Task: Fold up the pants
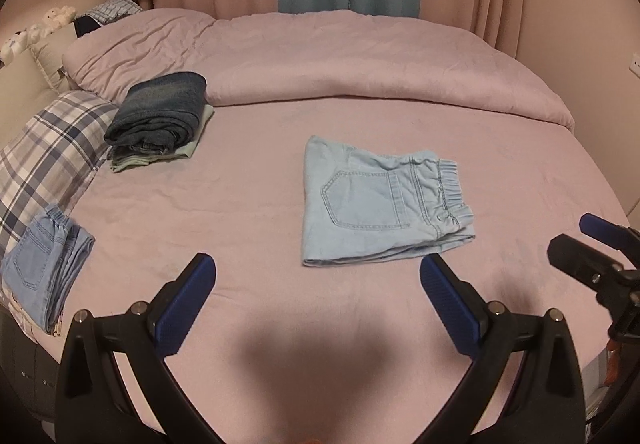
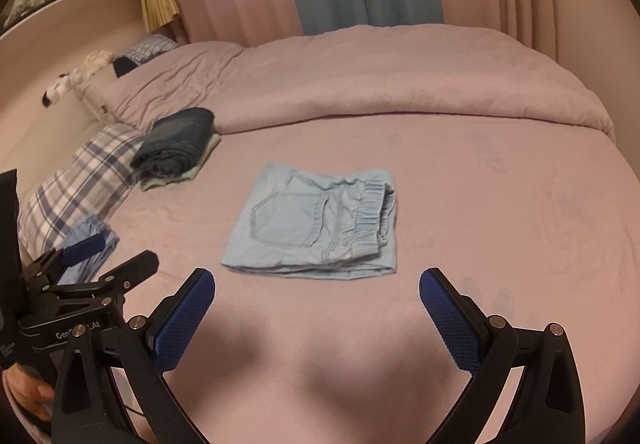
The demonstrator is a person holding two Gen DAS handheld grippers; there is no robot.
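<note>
Pink bed (image 1: 360,324): folded lt-blue pants (image 1: 380,204); both tongs wide, empty.

Pants: your light blue pants (image 2: 316,224) lie folded on the pink sheet (image 2: 500,212), pocket up, elastic waistband to the right.
Right gripper: your right gripper (image 2: 317,296) hovers just short of the pants, jaws wide apart, nothing between them.
Left gripper: your left gripper (image 2: 108,258) sits at lower left, jaws parted, empty.
Stack: dark folded jeans (image 2: 176,144) rest beside the plaid pillow (image 2: 80,184).
</note>
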